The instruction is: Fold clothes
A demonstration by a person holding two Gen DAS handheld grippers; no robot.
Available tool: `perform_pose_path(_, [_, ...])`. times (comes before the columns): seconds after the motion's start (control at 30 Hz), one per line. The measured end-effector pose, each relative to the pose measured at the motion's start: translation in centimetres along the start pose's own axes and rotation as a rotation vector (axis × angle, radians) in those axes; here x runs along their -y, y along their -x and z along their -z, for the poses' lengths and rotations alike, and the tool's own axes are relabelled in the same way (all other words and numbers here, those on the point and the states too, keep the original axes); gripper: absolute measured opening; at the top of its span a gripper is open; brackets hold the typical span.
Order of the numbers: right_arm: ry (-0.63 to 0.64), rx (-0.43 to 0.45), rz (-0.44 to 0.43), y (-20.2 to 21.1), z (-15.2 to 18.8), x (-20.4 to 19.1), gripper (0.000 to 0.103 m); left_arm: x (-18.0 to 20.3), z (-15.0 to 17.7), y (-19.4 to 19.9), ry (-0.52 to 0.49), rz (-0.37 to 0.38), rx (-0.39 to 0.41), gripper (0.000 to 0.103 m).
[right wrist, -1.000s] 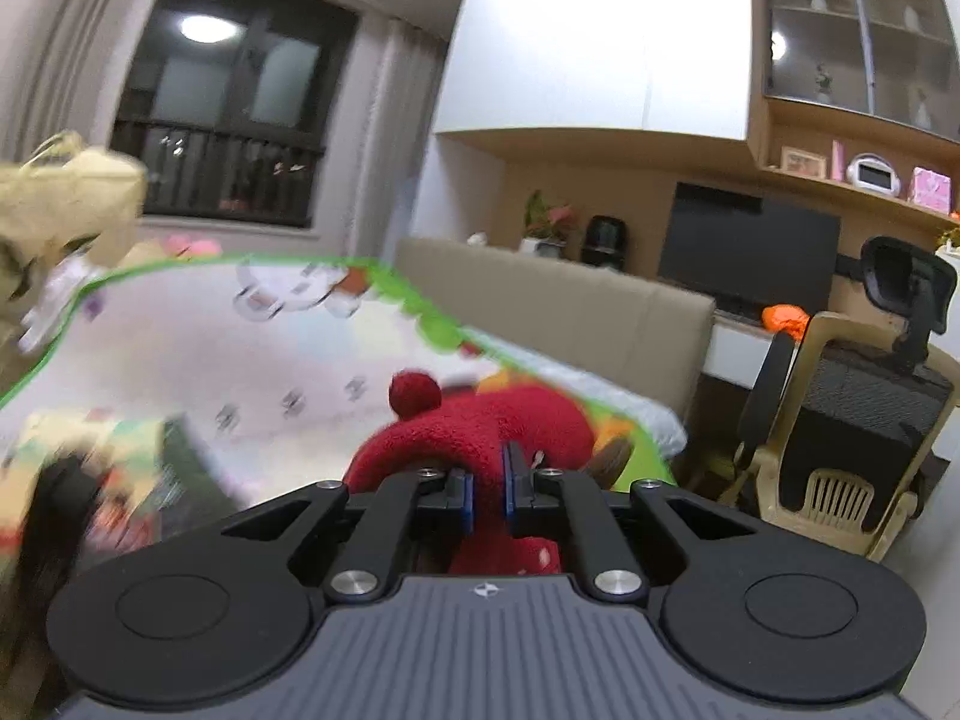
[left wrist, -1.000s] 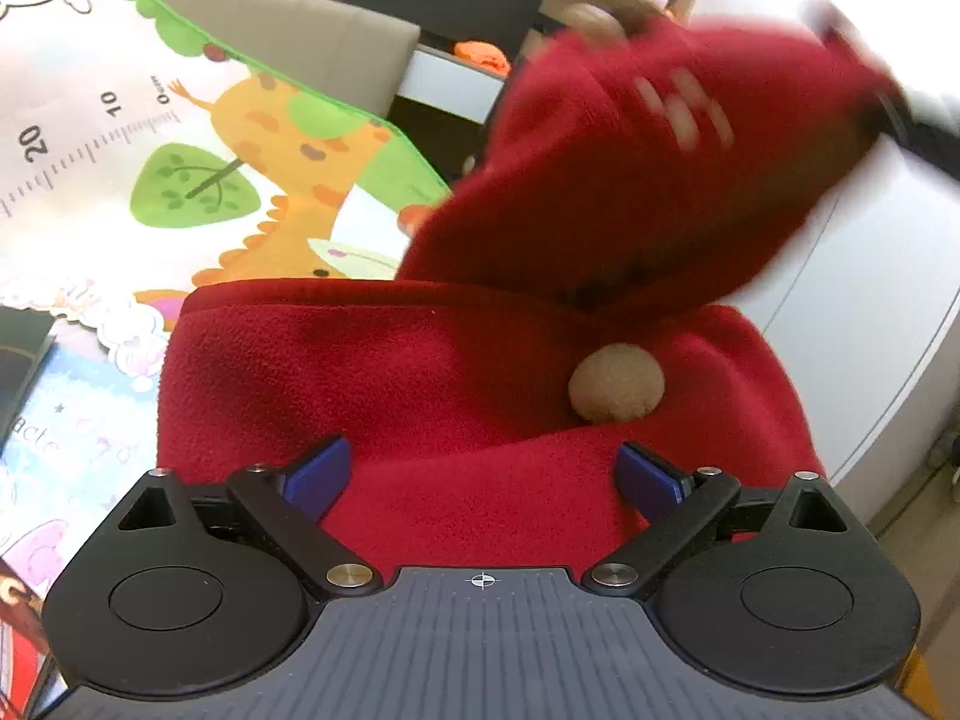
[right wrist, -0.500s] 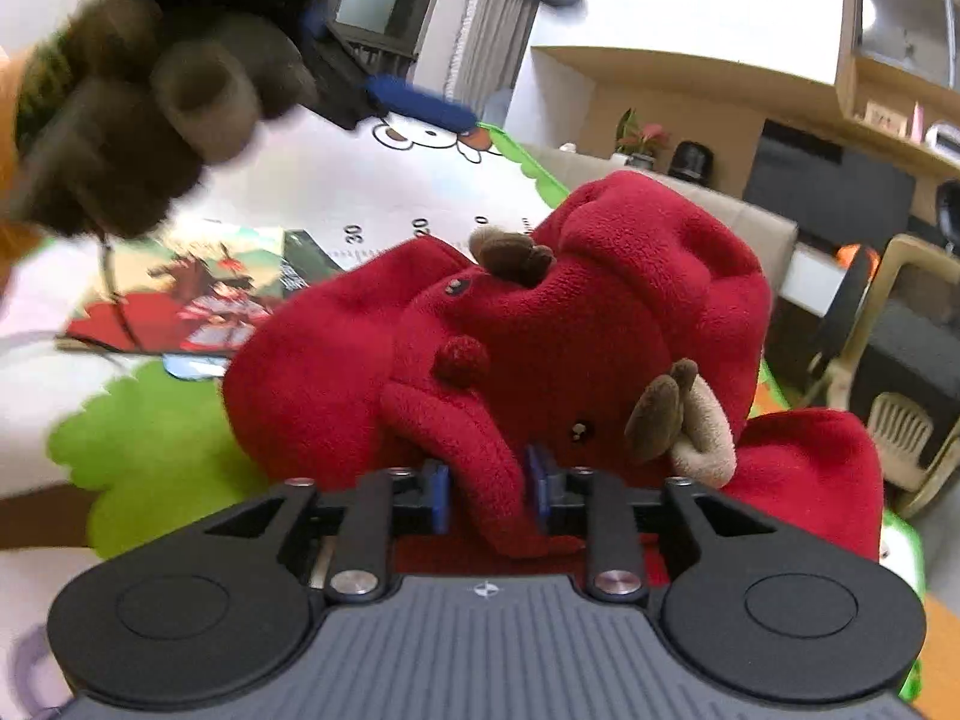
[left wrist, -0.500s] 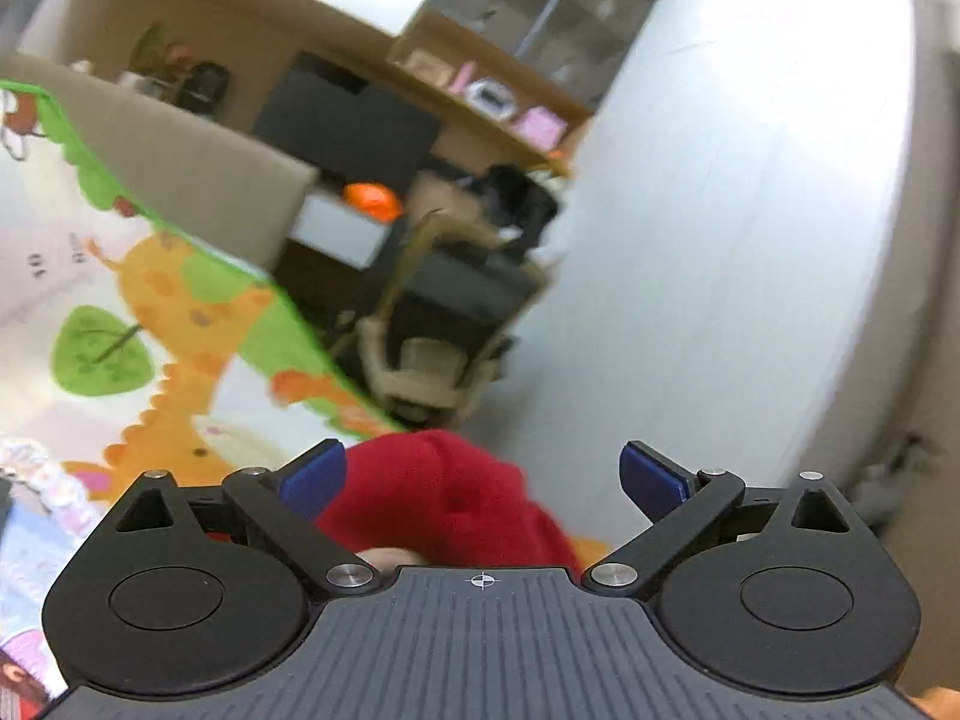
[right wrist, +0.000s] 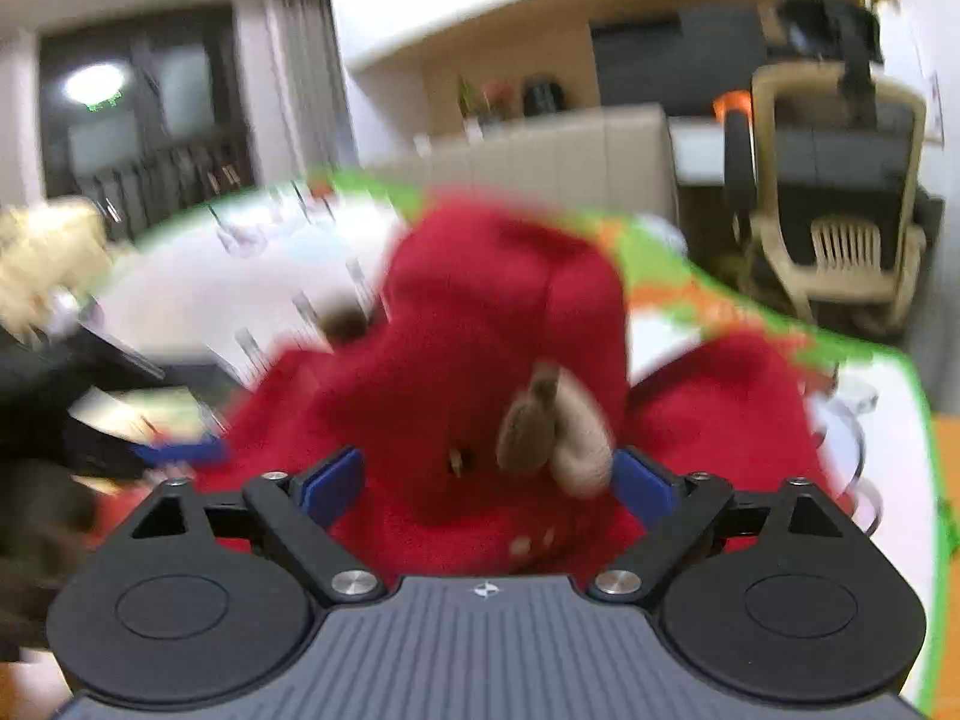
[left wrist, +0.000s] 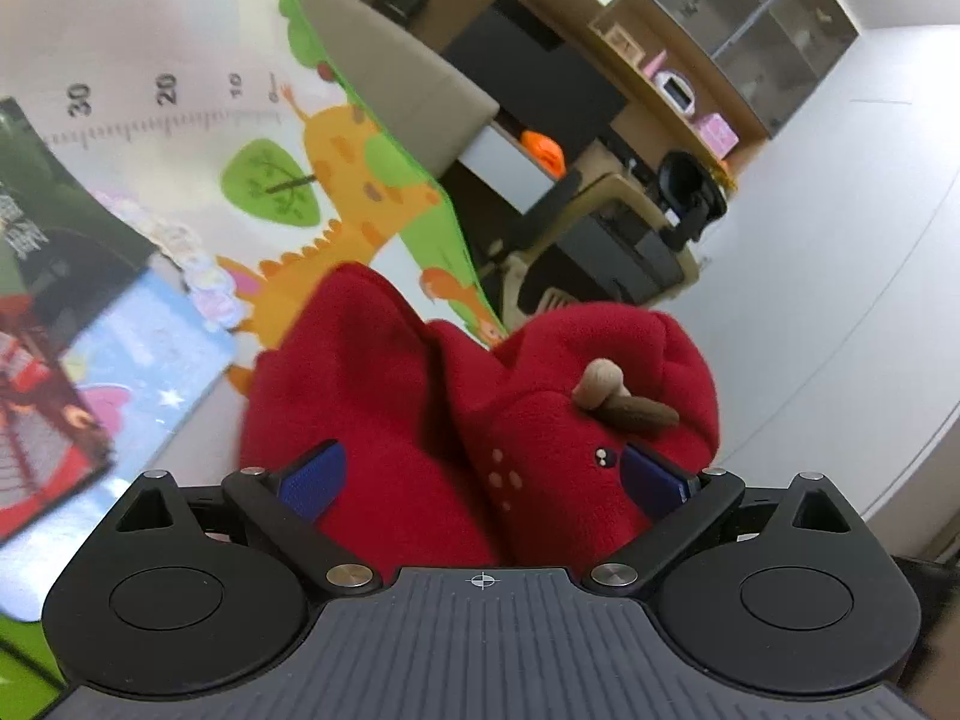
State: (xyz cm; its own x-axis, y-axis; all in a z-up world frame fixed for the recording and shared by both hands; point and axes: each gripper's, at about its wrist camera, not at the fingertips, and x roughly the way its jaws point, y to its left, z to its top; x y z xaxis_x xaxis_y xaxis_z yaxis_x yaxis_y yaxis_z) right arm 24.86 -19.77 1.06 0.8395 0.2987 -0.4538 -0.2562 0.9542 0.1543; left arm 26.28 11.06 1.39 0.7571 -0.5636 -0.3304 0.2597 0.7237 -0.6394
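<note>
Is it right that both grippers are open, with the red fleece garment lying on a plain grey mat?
Not quite. Both grippers, left and right, are open over the red fleece garment, but the mat is a colourful cartoon print, as the left wrist view shows.

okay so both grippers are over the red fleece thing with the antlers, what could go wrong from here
The red fleece garment sits bunched, so the open left gripper may pinch several layers at once. The antler lies near its right finger and could get caught. The right gripper view is motion-blurred, so closing now risks a misplaced grab.
</note>
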Motion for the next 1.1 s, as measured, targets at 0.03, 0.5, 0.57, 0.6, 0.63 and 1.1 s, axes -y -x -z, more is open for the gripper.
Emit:
perform_pose_path(0.03, [0.002,-0.009,0.003,-1.1,0.2,-0.4,0.093,-0.2,-0.2,0.6,-0.008,-0.003,0.010,0.101])
perform_pose_path(0.5, [-0.798,0.081,-0.343,-0.5,1.4,6.4,0.034,1.8,-3.3,2.4,-0.031,0.106,0.101,0.101])
perform_pose_path(0.57, [-0.765,0.052,-0.263,0.3,3.6,6.9,0.034,3.8,-3.7,0.9,-0.077,0.178,0.089,0.101])
perform_pose_path(0.6, [-0.751,0.045,-0.222,0.8,4.6,7.3,0.034,4.8,-3.9,-0.1,-0.098,0.212,0.079,0.101])
perform_pose_path(0.63, [-0.732,0.045,-0.187,1.3,5.3,7.8,0.034,5.7,-3.8,-1.3,-0.115,0.238,0.058,0.101])
perform_pose_path(1.1, [-0.174,0.255,-0.150,6.9,-4.0,7.5,0.069,12.3,6.4,-13.4,-0.596,0.082,-0.259,0.102])
